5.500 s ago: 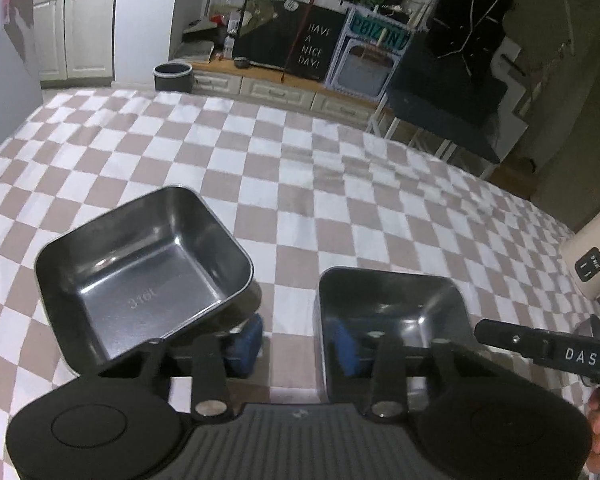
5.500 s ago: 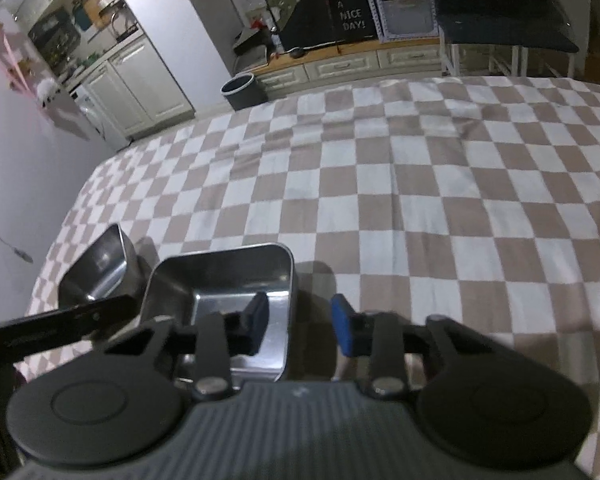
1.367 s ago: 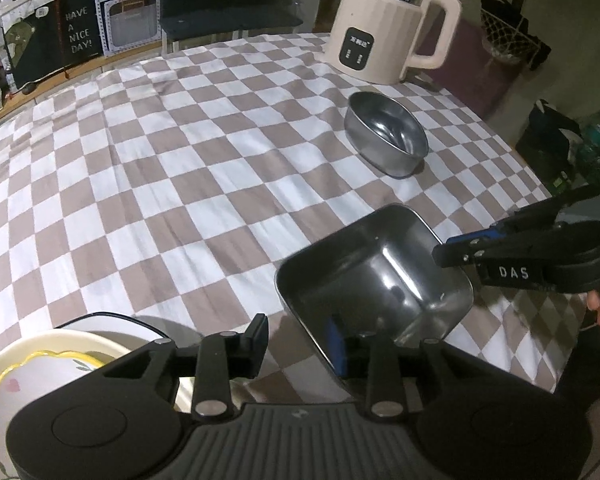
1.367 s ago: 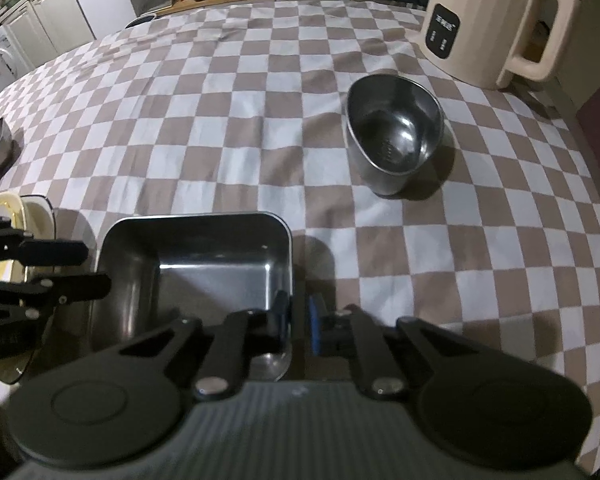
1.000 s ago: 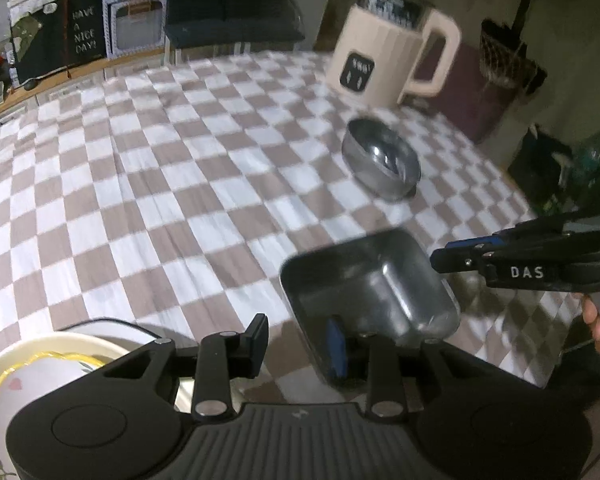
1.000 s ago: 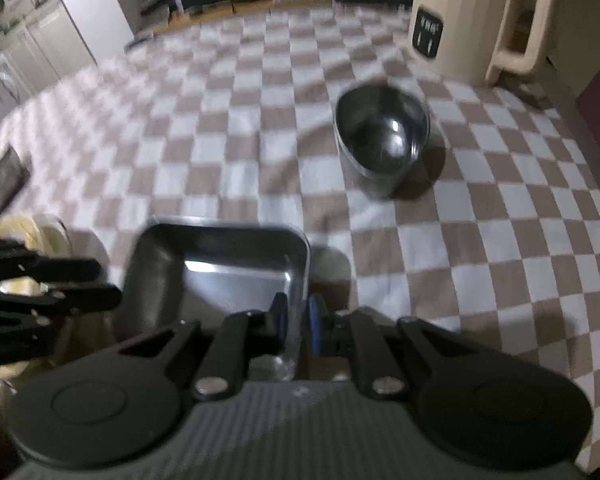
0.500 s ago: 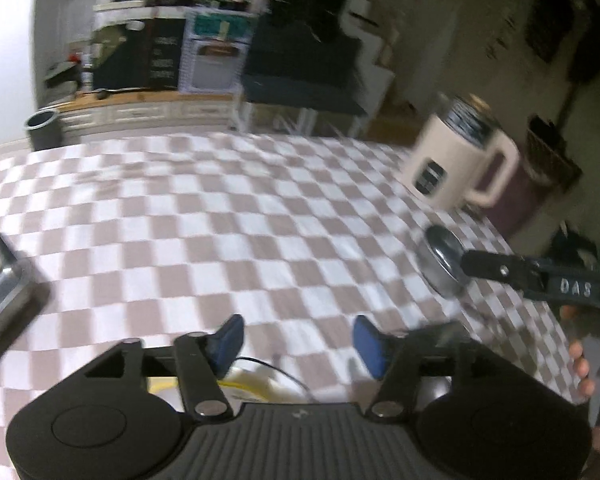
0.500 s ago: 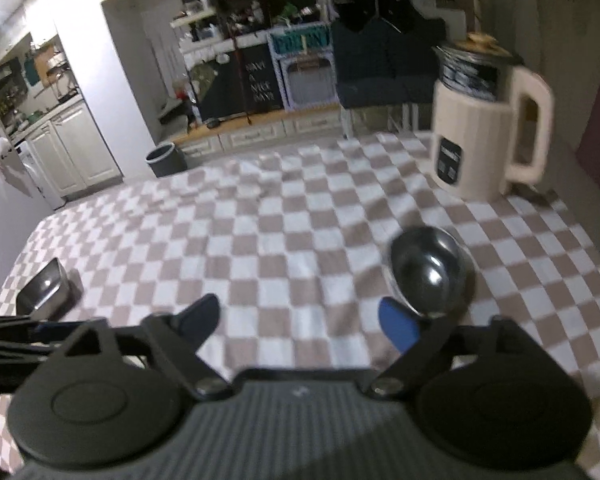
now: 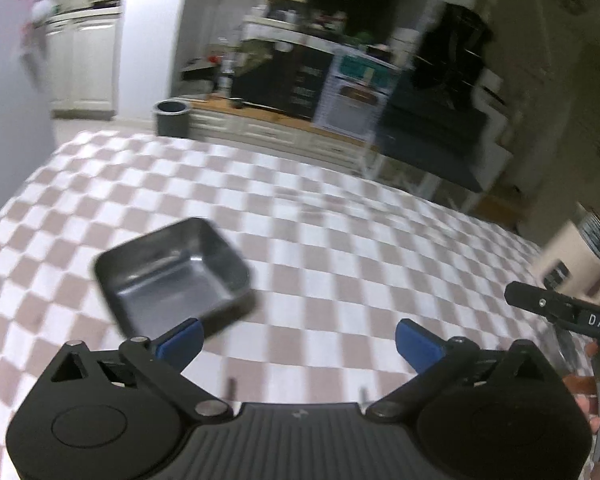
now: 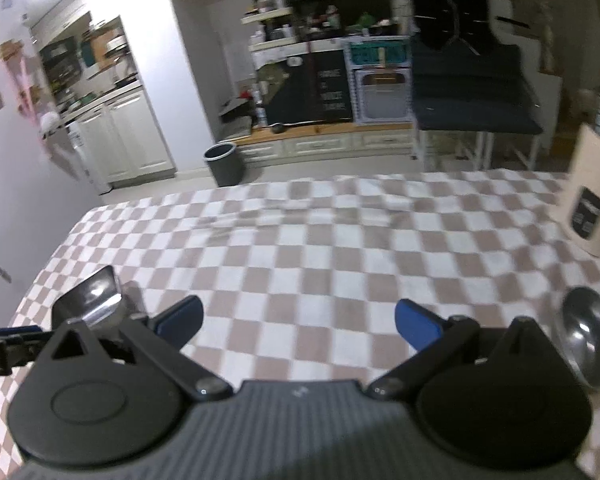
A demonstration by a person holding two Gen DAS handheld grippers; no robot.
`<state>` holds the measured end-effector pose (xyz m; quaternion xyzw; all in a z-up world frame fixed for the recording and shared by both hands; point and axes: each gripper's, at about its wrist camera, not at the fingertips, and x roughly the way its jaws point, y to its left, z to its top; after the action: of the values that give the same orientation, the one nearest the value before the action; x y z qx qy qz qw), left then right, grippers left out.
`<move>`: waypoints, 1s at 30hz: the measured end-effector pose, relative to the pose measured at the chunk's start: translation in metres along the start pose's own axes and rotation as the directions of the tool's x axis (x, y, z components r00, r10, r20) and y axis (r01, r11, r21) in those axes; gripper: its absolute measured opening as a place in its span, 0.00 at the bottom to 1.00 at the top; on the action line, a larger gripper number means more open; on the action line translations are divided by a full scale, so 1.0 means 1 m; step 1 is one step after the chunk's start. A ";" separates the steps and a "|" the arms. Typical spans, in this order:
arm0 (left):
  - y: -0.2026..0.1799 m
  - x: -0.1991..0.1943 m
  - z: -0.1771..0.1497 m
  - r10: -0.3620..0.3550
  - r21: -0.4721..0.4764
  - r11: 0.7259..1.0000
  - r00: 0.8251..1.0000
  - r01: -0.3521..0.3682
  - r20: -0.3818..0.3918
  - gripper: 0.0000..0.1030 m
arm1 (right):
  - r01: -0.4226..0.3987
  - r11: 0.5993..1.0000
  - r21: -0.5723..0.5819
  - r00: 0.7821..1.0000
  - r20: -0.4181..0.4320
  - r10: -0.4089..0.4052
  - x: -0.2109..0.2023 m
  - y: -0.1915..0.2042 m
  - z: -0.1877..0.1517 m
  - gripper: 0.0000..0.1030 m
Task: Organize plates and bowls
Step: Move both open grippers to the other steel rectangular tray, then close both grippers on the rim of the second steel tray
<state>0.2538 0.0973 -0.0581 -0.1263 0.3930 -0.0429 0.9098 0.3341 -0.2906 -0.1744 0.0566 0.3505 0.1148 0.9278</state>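
Note:
A square steel tray (image 9: 172, 280) lies on the checked tablecloth (image 9: 340, 248), just ahead-left of my left gripper (image 9: 298, 338), which is open and empty above the cloth. The same tray (image 10: 90, 298) shows at the left in the right wrist view. A round steel bowl (image 10: 588, 340) sits at the right edge there. My right gripper (image 10: 298, 322) is open and empty, raised over the cloth. The other steel tray and the plates are out of view.
A cream electric kettle (image 10: 594, 196) stands at the table's right side, also in the left wrist view (image 9: 580, 256). The right gripper's arm (image 9: 564, 312) reaches in from the right. Cabinets, a bin (image 10: 225, 162) and a chair lie beyond the table.
Both grippers let go of the second steel tray, opened wide and lifted away. Both views swung up and left, toward the first tray and the far side of the table.

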 end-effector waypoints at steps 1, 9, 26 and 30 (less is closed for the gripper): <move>0.008 -0.001 0.001 0.010 -0.013 1.000 1.000 -0.010 0.006 1.00 | -0.007 1.000 -0.012 1.000 0.000 0.007 0.006 0.009 0.002 1.00; 0.052 -0.002 0.001 0.060 -0.083 0.995 0.998 -0.059 0.010 1.00 | -0.097 0.985 -0.144 0.995 -0.005 0.097 0.047 0.080 0.017 1.00; 0.115 0.009 0.006 0.132 -0.221 0.967 0.991 -0.130 -0.005 1.00 | -0.226 0.929 -0.293 0.965 -0.200 0.172 0.138 0.168 0.033 0.87; 0.134 0.011 0.009 0.171 -0.298 0.940 0.985 -0.165 -0.007 1.00 | -0.290 0.912 -0.290 0.939 -0.268 0.214 0.156 0.185 0.027 0.74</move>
<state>0.2651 0.2262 -0.0959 -0.2281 0.3956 0.0956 0.8845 0.4335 -0.0724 -0.2197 -0.0658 0.4217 0.2962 0.8545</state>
